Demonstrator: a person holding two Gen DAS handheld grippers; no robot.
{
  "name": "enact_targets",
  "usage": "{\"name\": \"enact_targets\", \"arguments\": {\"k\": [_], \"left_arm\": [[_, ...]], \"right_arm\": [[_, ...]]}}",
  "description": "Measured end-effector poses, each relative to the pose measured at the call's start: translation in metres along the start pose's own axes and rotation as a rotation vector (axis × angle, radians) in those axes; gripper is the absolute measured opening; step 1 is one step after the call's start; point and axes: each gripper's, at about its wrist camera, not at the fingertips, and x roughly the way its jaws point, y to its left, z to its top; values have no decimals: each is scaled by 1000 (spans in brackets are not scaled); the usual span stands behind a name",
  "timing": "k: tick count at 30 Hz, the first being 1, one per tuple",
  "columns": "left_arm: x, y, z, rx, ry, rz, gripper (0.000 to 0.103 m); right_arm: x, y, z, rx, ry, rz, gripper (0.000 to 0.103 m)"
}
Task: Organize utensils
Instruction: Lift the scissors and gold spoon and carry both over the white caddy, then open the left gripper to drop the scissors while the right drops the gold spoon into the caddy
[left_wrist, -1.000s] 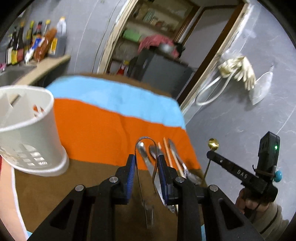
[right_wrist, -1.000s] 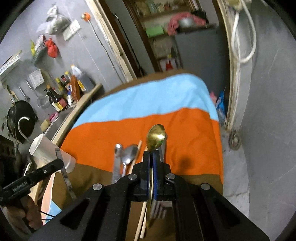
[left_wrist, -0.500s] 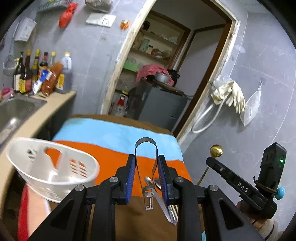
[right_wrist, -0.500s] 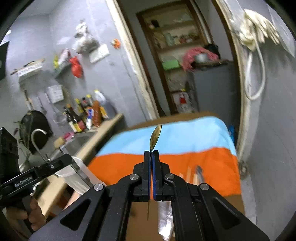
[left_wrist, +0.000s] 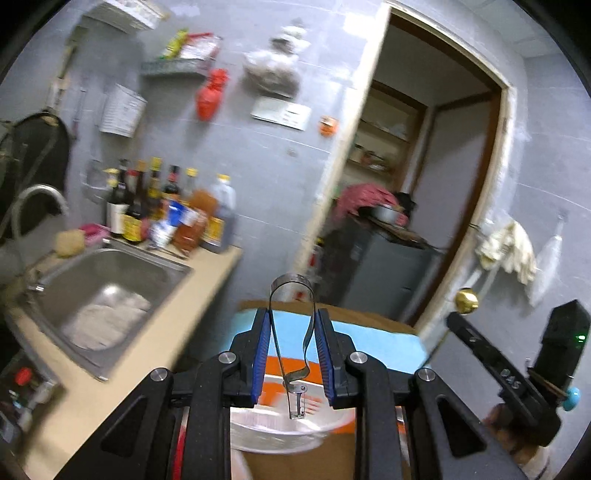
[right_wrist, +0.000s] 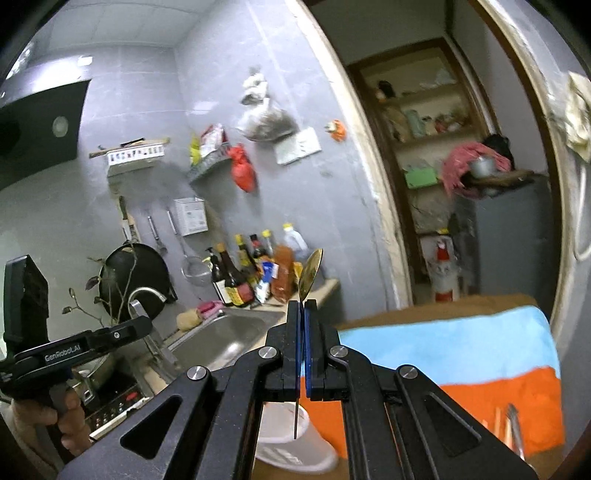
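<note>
Bottom centre of left view: left gripper (left_wrist: 291, 354) clamps tongs (left_wrist: 291, 332), now lifted off cloth, probably above blurred holder (left_wrist: 280, 432). Right gripper (right_wrist: 303, 354) pinches gold spoon (right_wrist: 310, 273), likewise raised over holder; both ready for drop-in.

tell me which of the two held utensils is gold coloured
The spoon clamped in the right gripper: its bowl is gold. The tongs in the left gripper are plain silver metal, a bent strip.
</note>
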Motion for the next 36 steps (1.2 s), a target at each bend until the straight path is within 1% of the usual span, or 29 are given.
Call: {"name": "enact_targets", "arguments": {"k": [3,5,11,20,25,31,34,35,36], "left_arm": [[4,25,3,-20,-20,33,23],[11,36,1,-14,-19,55,23],[45,61,-15,-7,18,58,23],[79,63,-44,39,68,48,23],[90,64,-57,32,110,41,23],[94,67,-63,19,159,20,23],[93,68,-64,1,172,8,23],[92,69,-63,-10,176,2,23],[92,69,-63,-17,179,1,23]], "right_arm": [[18,19,-6,-18,-3,-1,2],[27,28,-15,-34,1,-24,2],[55,44,-41,-43,24,-106,2],[87,49,-73,-80,95,-171,2],[93,44,-85,-83,134,-187,2],[96,43,-93,-84,183,-168,2],[95,40,-97,-76,200,-161,3],[94,38,-98,-70,207,-157,4],[93,36,-99,-64,212,-154,9]]}}
